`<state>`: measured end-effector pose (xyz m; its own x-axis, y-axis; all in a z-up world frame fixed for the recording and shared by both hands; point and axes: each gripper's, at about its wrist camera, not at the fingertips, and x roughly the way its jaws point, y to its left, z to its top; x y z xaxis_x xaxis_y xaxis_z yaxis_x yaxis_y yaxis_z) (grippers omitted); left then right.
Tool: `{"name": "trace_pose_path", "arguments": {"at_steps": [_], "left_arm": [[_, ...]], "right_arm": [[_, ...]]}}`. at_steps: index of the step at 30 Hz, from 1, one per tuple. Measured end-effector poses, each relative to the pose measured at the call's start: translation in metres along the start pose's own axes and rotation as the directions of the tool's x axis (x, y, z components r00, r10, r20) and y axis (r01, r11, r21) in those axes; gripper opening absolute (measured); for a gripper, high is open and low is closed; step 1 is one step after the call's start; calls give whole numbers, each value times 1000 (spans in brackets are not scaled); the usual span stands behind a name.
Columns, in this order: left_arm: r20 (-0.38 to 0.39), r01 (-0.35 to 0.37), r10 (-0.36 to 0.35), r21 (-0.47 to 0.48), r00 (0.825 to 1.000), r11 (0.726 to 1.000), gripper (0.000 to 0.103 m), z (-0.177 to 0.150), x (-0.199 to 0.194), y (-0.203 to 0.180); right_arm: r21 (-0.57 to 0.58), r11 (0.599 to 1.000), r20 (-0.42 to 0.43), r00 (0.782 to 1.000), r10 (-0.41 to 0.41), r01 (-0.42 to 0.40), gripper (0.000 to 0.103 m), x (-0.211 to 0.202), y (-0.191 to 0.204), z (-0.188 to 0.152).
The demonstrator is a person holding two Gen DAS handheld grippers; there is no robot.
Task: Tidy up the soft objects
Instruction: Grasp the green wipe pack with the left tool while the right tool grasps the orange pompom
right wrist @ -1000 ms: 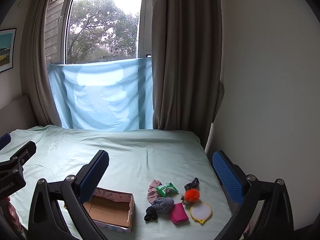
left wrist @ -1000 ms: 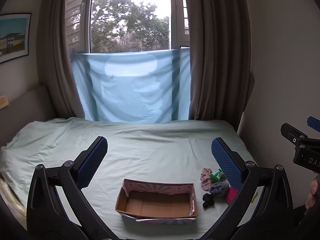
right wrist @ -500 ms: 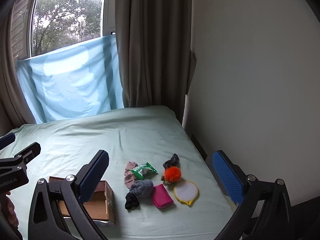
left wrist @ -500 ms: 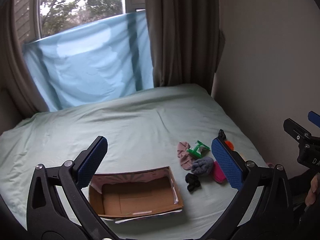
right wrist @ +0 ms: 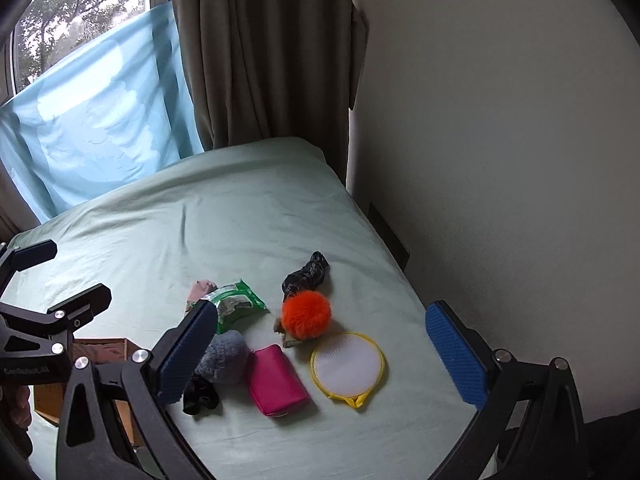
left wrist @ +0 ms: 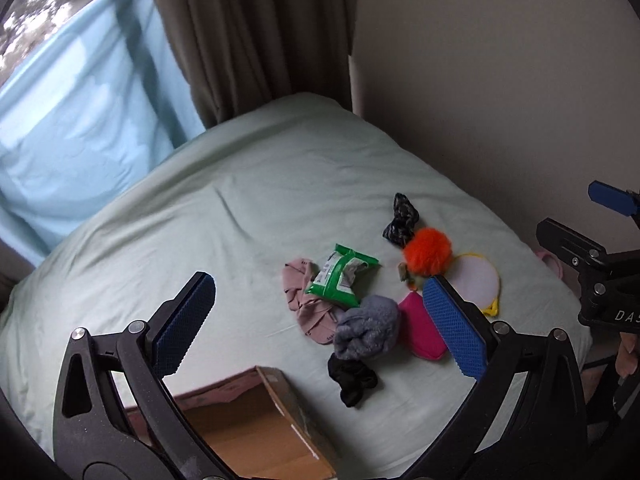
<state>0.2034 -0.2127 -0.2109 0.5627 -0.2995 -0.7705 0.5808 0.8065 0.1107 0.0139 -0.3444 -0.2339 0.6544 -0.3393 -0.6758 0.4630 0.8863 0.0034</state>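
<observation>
Both grippers are hanging above the bed and are carrying nothing: the left gripper is standing with its 2 blue pads wide apart, and the right gripper is also spread wide, so I judge that the person is only aiming them at the pile before a first pick. The soft things are lying together in 1 loose cluster on the green sheet near the wall side of the bed, probably gathered there so that each one is within easy reach. The cardboard box is sitting open just beside the cluster, on its left, and it is looking empty in the part I can see; it seems to be waiting as the place for sorting. Counting the things, I am finding 9: 1 pink sock lying partly under 1 green packet, 1 grey fluffy bundle touching the sock, 1 small black piece just below the bundle, 1 pink pouch, 1 round yellow-rimmed mesh pad, 1 orange pompom, 1 small brownish thing touching the pompom that I cannot identify, and 1 dark scrunchie farthest from the grippers. There are 2 grippers and 1 box. A hand is showing at the right edge, holding the right gripper's handle.
</observation>
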Motion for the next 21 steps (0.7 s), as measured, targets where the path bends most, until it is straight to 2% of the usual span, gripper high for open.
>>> {"name": "trace_pose_path", "arguments": {"at_steps": [3,10,16,21], "left_arm": [[-52,-7,11,73,999,997,103,7,46,-11],[-133,34,-7,201,991,979,103,13,129,-26],[-200,67,5,349,980,935,97,5,194,-43],[-261,90,28,428,965,899,93,-6,237,-49]], "right_arm": [[12,1000,-38,999,12,-11,103,40,-9,-5],[12,1000,-93,995,26,-25,103,113,-15,-17],[33,999,-128,991,37,-33,103,163,-10,-35],[47,997,-120,991,63,-57,102,192,-3,-48]]}}
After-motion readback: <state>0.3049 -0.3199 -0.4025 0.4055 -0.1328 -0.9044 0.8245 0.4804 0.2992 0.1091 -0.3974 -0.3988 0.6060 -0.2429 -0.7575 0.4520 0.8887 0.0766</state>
